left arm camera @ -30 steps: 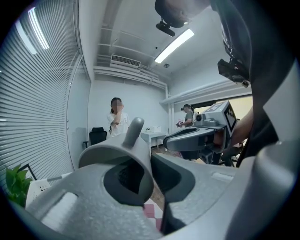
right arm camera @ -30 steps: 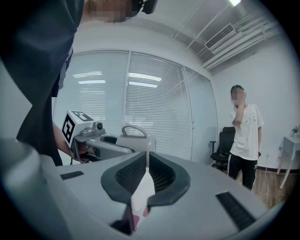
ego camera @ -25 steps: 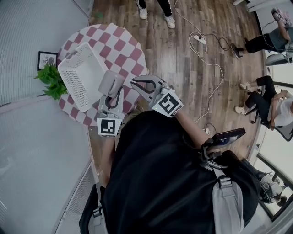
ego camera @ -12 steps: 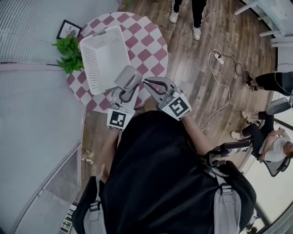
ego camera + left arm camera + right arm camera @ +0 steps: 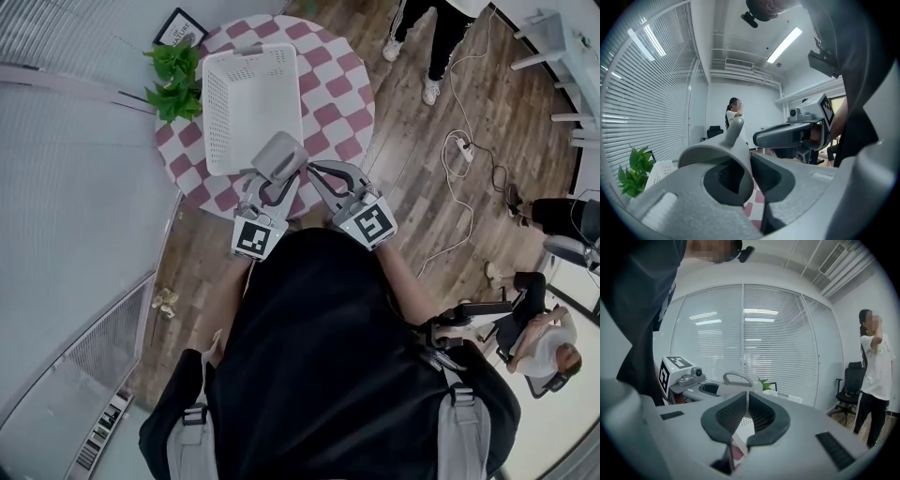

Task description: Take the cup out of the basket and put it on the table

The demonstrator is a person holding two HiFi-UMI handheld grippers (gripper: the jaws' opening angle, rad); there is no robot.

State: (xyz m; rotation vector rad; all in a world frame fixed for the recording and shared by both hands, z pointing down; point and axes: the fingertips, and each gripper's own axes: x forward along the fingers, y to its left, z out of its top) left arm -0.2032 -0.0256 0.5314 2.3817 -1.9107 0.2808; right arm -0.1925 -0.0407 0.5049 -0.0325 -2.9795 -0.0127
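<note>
A grey cup (image 5: pixel 280 157) with a handle hangs over the near edge of the round checkered table (image 5: pixel 337 94), just beside the near corner of the white basket (image 5: pixel 246 98). My left gripper (image 5: pixel 273 180) is shut on the cup's wall; in the left gripper view the cup (image 5: pixel 719 157) fills the space between the jaws, its handle (image 5: pixel 733 130) pointing up. My right gripper (image 5: pixel 317 174) is shut with nothing in it, close to the right of the cup. From the right gripper view the cup (image 5: pixel 736 384) and the left gripper (image 5: pixel 686 376) show beyond the closed tips.
A potted plant (image 5: pixel 175 80) and a picture frame (image 5: pixel 181 25) stand at the table's far left. A person (image 5: pixel 441 37) stands beyond the table. A power strip with cable (image 5: pixel 461 145) lies on the wood floor to the right. Window blinds (image 5: pixel 66 141) line the left.
The head view has swung, so the table and basket now sit higher and more central. The cup stays in my left gripper beside the basket, and the right gripper stays shut next to it.
</note>
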